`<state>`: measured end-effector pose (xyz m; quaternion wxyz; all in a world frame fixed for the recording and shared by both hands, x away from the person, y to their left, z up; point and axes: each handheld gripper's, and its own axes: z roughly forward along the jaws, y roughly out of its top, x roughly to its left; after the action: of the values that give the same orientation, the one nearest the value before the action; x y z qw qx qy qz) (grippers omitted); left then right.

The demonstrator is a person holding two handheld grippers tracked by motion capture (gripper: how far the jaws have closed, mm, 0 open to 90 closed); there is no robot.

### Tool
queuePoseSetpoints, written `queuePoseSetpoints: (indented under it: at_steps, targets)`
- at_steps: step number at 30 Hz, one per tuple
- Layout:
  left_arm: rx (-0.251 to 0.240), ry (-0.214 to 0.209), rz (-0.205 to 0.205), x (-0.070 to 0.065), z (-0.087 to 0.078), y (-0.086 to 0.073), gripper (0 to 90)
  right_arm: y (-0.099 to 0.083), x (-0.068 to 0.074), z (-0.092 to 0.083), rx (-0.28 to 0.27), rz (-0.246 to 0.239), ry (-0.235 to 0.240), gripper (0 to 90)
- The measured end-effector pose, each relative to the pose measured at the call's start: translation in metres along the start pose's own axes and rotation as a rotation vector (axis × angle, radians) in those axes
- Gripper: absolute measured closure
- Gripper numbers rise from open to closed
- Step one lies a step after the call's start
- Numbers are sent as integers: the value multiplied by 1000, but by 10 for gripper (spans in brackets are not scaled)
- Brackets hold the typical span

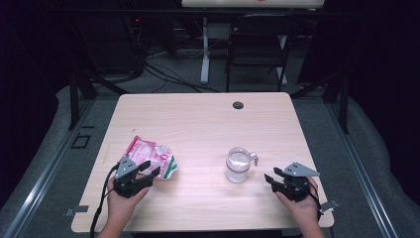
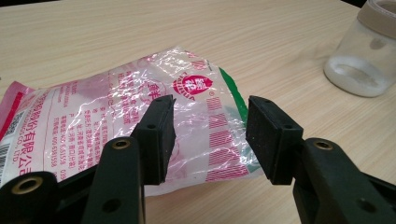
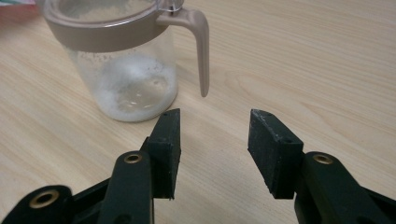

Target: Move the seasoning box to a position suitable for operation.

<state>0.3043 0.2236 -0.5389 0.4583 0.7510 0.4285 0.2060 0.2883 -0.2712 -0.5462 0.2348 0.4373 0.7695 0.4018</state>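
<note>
On the counter [image 1: 198, 119] nothing looks started: the left tongs [image 2: 210, 135] gape wide and empty over the crinkled pink-and-clear plastic bag [image 2: 116, 116], while the right tongs [image 3: 215, 149] stand just as open, holding nothing, near the lidded clear jar [image 3: 126, 70]. Bag and jar sit well apart, with bare wood between and nothing blocking either approach.

A clear bag [image 2: 140, 116] printed pink, red and green; clear jar [image 3: 128, 70] with taupe rim.

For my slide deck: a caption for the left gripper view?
Open left claw poised over a crinkled plastic bag on the wooden table.
</note>
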Motion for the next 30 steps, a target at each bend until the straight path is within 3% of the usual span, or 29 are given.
queuePoseSetpoints:
  at_steps: [3, 10, 14, 21, 30]
  targets:
    - [0, 8, 1, 0, -1, 0, 514, 1, -3, -2, -12, 20, 3, 556]
    - [-29, 27, -19, -2, -11, 0, 489, 5, -2, 2, -38, -7, 3, 602]
    - [-32, 28, -20, -3, -15, -2, 491, 7, -2, 8, -24, -16, 9, 614]
    - [-30, 48, -17, -5, -26, -8, 501, 16, 0, 31, -9, -19, 36, 640]
    - [-37, 76, -47, -4, -42, -19, 522, 22, -3, 57, 36, -6, 42, 670]
